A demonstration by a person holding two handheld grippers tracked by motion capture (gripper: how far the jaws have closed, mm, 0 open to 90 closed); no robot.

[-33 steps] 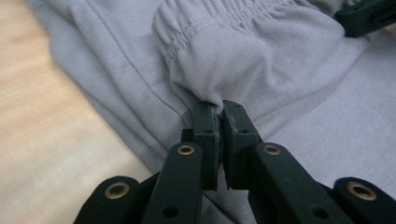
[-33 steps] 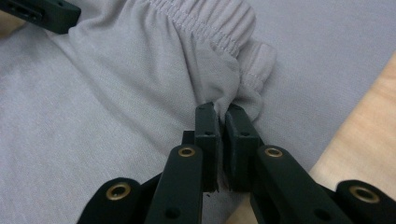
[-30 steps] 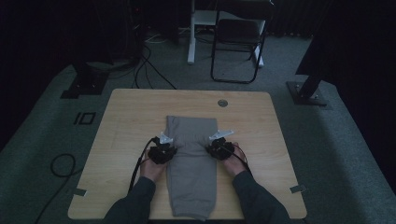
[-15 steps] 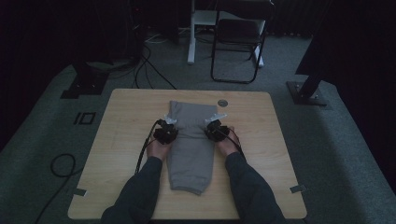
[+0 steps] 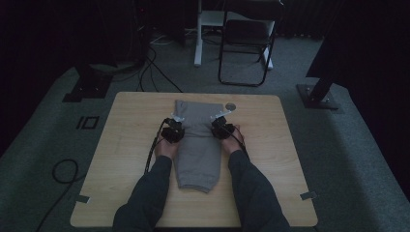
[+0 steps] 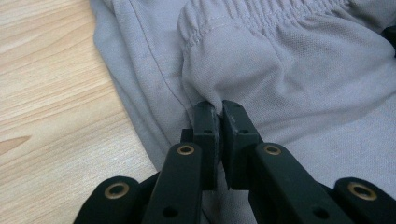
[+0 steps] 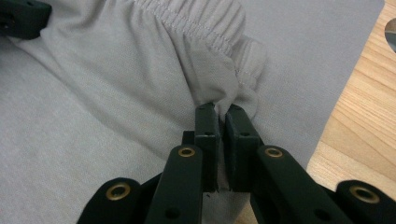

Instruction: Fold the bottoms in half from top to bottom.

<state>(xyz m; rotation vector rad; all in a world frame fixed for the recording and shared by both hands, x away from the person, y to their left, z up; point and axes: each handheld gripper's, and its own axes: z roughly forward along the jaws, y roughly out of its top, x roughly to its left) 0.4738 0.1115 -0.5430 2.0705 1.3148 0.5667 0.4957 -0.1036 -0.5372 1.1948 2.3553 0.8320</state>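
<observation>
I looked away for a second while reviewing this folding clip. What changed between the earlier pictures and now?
Both grippers, left and right, moved away from the person toward the table's far edge, carrying the waistband of the grey garment over the rest of it. Both stayed clamped on the fabric, and the round disc stayed put.

A pale wooden tabletop [image 5: 270,159] with rounded corners stands on a dark grey-green carpeted floor [image 5: 358,159], and a small round grey disc [image 5: 230,106] lies near its far edge. Beyond the tabletop a black folding metal chair [image 5: 246,43] stands beside a white upright post [image 5: 198,34], with black cables [image 5: 150,67] trailing over the floor to the left. A black looped cable [image 5: 63,170] lies on the floor left of the tabletop, and a dark flat stand base [image 5: 319,96] sits to the right.
</observation>
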